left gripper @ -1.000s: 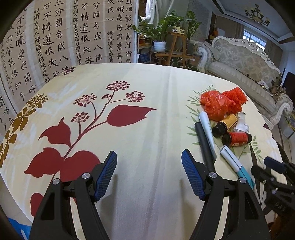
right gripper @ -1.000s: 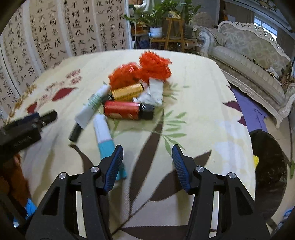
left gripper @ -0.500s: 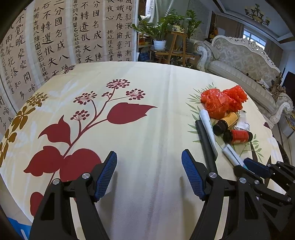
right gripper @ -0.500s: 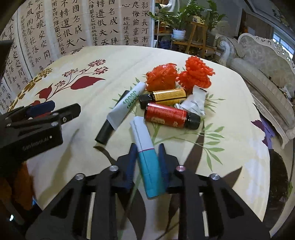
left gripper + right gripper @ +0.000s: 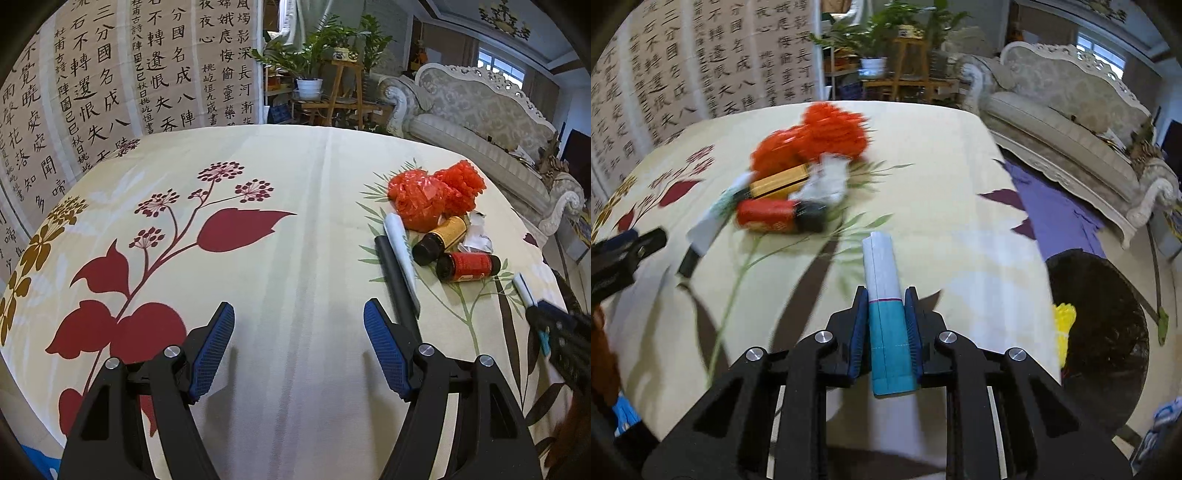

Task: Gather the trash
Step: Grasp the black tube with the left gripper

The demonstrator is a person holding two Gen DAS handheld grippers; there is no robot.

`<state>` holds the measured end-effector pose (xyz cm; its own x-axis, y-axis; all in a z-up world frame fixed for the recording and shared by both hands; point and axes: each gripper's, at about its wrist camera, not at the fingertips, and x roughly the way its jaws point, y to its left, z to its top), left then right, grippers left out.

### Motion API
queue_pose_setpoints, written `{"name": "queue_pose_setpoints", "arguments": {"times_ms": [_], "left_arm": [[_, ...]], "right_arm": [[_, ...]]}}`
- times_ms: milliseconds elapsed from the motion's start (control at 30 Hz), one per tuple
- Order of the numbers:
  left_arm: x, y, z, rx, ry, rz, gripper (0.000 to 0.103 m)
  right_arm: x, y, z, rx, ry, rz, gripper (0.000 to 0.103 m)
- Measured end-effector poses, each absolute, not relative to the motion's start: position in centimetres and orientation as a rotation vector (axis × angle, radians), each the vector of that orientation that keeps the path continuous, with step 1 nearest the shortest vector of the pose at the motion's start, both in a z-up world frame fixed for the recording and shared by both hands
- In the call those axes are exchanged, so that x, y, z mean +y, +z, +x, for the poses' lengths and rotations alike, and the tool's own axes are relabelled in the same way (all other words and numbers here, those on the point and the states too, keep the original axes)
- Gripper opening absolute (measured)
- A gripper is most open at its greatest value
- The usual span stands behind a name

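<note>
Floral tablecloth [image 5: 295, 155]: right gripper [image 5: 886, 325] clamps soft, light tube [image 5: 886, 302] at its teal end; left gripper [image 5: 299, 347] gapes wide, holding nothing.

floral-clothed table [image 5: 295, 155] bearing 2 bottles [image 5: 467, 266], tubes [image 5: 400, 251].
</note>
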<state>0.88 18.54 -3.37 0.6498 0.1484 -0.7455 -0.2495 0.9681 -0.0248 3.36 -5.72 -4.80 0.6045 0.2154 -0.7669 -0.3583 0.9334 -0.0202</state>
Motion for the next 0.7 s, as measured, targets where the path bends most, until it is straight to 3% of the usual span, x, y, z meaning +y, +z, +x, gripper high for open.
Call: {"name": "queue_pose_setpoints", "arguments": {"times_ms": [700], "left_arm": [[15.8,-4.1,5.4,0.895,0.157,-0.079,0.071]], "right_arm": [[-5.7,-5.0,6.7,0.858,0.328,-0.147,0.022]]}}
